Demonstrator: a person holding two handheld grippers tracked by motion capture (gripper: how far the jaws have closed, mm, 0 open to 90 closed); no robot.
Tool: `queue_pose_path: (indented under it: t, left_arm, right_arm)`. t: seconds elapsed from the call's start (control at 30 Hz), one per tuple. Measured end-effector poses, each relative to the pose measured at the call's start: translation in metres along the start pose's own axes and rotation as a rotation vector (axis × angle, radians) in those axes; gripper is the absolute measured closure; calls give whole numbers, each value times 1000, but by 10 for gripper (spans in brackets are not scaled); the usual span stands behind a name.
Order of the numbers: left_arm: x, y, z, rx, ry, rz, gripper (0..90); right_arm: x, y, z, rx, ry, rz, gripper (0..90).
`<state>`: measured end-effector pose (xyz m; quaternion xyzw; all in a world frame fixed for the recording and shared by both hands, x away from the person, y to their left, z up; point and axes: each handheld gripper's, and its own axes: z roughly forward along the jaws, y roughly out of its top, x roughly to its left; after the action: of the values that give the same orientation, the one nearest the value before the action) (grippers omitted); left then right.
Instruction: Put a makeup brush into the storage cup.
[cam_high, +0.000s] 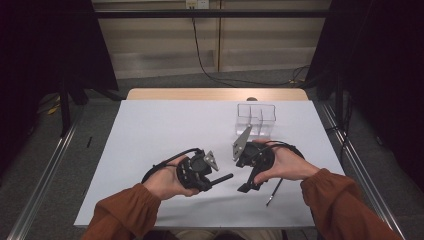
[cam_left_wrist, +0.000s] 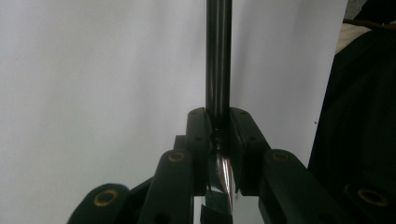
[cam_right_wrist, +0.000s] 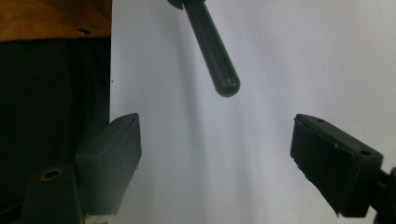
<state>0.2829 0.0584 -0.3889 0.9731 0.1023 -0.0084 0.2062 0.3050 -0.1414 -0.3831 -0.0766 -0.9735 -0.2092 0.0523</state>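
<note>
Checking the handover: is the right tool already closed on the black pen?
No: the right tool stands open, its jaws wide apart, with the black pen ahead of them and untouched.

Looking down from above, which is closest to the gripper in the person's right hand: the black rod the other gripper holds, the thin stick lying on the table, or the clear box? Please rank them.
From the right gripper:
1. Black rod, just to its left, held by the left gripper.
2. Thin stick, just to its right on the table; nearly as close as the rod.
3. Clear box, farthest, toward the table's far edge.

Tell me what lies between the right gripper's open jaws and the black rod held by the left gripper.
Nothing: in the right gripper view, only bare white table sheet separates the right gripper from the black rod.
</note>
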Motion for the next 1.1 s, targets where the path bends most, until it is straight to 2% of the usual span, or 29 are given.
queue_pose_path:
  t: [0.03,0.17,0.23,0.3,0.33,0.37,0.4,0.43,0.57,0.67,0.7,0.73,0.83,0.87,0.9,0.97,1.1]
  left_arm:
    - [-1,0,1,3,-4,-8,791]
    - [0,0,2,23,-13,8,791]
    - [0,-1,2,23,-14,-2,791]
    - [1,-1,1,36,-11,11,791]
    - [1,-2,1,26,-16,-2,791]
    - [1,-2,1,27,-11,4,791]
    - [1,-2,1,28,-13,2,791]
    - [3,-2,0,42,-15,21,791]
    - [2,-4,2,44,-17,14,791]
    - [2,-4,2,47,-17,19,791]
    - [1,-4,4,38,-15,9,791]
    - [2,-4,3,53,-19,24,791]
    - [1,-4,4,50,-25,10,791]
    - [2,-4,4,53,-23,26,791]
    - [2,-4,4,50,-23,25,790]
    - [2,-3,4,52,-22,25,791]
    - [2,-3,6,46,-19,19,791]
  right_arm:
    - [0,1,1,16,8,4,161]
    - [0,5,5,40,16,-15,190]
    - [-2,6,8,55,11,-31,196]
    - [-3,6,11,74,7,-36,213]
    - [-3,7,12,87,6,-36,195]
    - [-2,8,13,103,5,-15,160]
    - [-3,9,14,101,-5,-11,149]
    - [-4,10,13,107,-8,-17,159]
    - [-4,12,14,96,-18,-33,108]
    - [-3,14,16,90,-30,-34,89]
    - [-2,15,17,92,-26,-30,93]
    - [-3,16,17,84,-32,-42,141]
    - [-5,17,16,66,7,-39,291]
    - [-6,17,15,60,15,-40,321]
    - [-7,17,15,54,20,-35,327]
    - [-8,18,17,58,28,-35,409]
    - [-9,19,19,53,45,-51,481]
